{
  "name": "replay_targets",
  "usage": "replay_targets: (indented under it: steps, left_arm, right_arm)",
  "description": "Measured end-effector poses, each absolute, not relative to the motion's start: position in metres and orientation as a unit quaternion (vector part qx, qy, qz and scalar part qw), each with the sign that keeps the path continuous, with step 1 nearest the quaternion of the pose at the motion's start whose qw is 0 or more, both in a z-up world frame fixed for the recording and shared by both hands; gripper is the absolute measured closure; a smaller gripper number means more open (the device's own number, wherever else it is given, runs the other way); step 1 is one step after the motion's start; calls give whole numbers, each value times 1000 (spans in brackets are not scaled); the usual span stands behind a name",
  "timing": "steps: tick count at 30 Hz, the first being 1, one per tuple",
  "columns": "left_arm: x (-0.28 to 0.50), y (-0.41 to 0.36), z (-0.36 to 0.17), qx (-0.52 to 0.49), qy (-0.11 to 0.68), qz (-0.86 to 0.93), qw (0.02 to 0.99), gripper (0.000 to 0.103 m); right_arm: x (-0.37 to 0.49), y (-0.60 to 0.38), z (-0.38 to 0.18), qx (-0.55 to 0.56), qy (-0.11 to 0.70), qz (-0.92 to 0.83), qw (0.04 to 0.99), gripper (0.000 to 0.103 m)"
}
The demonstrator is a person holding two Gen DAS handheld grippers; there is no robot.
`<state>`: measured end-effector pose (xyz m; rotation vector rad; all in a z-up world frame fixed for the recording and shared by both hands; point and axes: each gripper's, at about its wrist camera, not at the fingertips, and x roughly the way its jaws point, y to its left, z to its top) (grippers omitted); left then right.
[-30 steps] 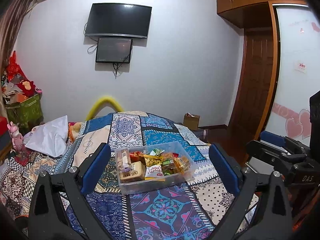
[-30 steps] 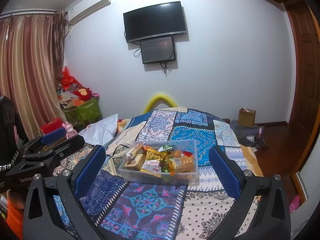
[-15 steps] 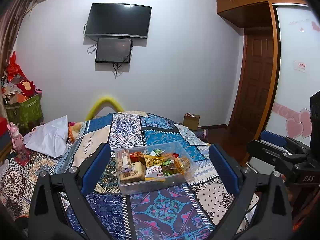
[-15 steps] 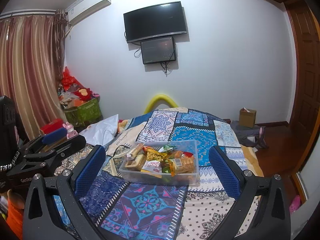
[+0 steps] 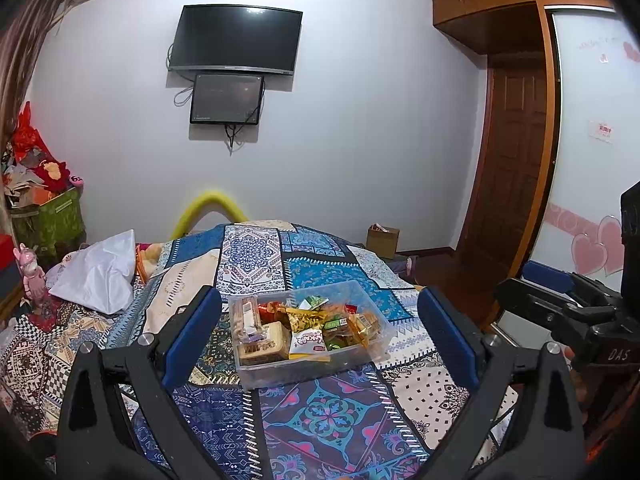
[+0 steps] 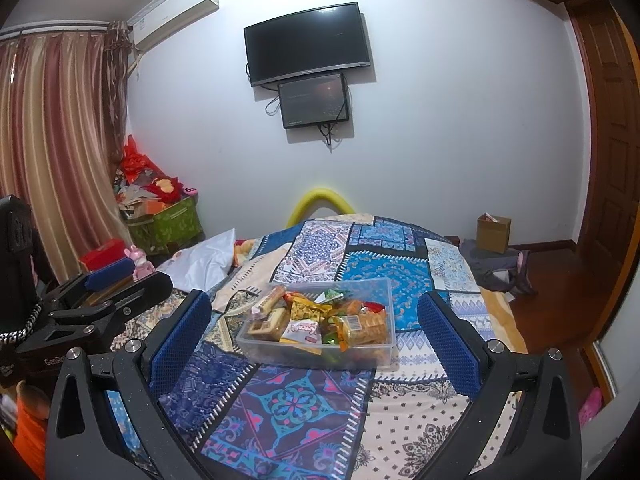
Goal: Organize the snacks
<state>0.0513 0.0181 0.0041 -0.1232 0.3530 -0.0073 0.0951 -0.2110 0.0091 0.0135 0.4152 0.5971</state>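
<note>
Patchwork bed [image 5: 320,412] | snack bin [image 5: 306,354] centered | left claw [image 5: 320,340], right claw [image 6: 316,344] wide, level, short of bin

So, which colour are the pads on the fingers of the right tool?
Blue, with a fine mesh texture on the pads, on black fingers. The right wrist view shows it best.

Snacks [image 5: 304,328] in bin [image 5: 280,374] on bed [image 5: 332,412]
</note>
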Motion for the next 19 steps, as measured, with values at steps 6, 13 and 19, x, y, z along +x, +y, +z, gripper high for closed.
replay_targets:
  steps: [6, 13, 19]
  left_arm:
    - [50, 18, 4, -60, 177, -10, 982, 4]
    - [48, 16, 4, -61, 173, -22, 983, 3]
    - [47, 14, 5, -59, 173, -22, 983, 3]
  right_arm:
    - [96, -212, 10, 8, 203, 291, 935, 0]
    - [95, -213, 10, 8, 204, 290, 935, 0]
    - [95, -215, 9, 12, 206, 289, 935, 0]
